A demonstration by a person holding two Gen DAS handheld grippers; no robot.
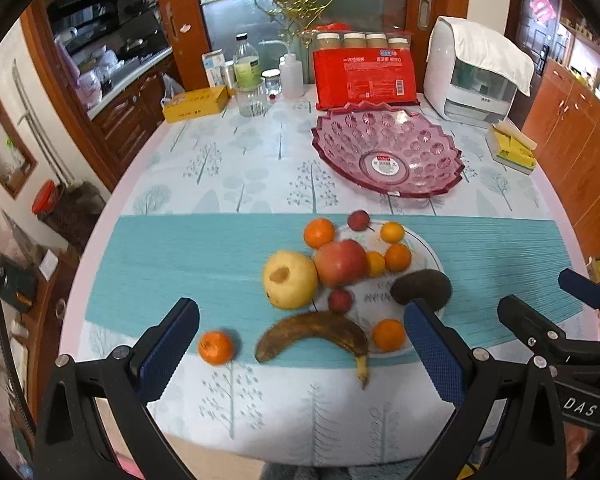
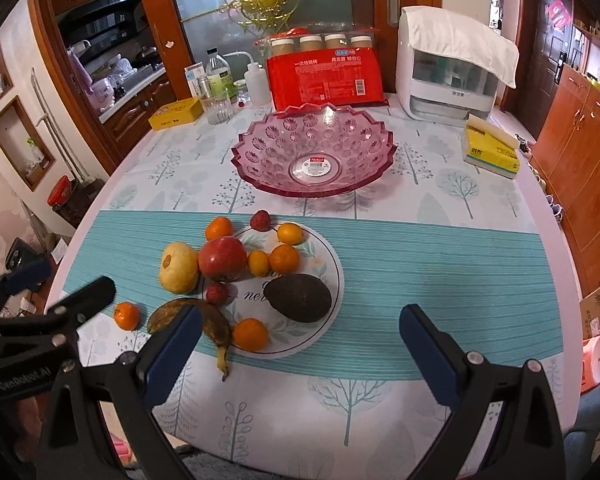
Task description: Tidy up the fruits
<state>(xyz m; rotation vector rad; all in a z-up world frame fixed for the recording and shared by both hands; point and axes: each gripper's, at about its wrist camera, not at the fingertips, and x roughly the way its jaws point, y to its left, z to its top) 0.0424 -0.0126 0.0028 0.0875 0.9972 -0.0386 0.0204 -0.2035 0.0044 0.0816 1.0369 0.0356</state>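
Note:
An empty pink glass bowl (image 1: 388, 152) (image 2: 314, 150) stands at the table's far middle. In front of it a white plate (image 1: 420, 248) (image 2: 328, 256) holds a red apple (image 1: 342, 262) (image 2: 222, 258), an avocado (image 1: 420, 286) (image 2: 299, 297), several small oranges and small red fruits. A yellow pear (image 1: 290, 280) (image 2: 179, 267), a brown banana (image 1: 312, 336) (image 2: 212, 320) and a loose orange (image 1: 216, 347) (image 2: 126, 315) lie left of the plate. My left gripper (image 1: 300, 360) is open above the near fruits. My right gripper (image 2: 300, 354) is open near the plate's front edge.
At the back stand a red packet (image 1: 364, 74) with jars, bottles (image 1: 247, 65), a glass (image 2: 219, 110), a yellow box (image 1: 194, 104) and a white appliance (image 1: 476, 76). A tissue pack (image 2: 490, 148) lies at the right. Wooden cabinets (image 2: 580, 184) flank the table.

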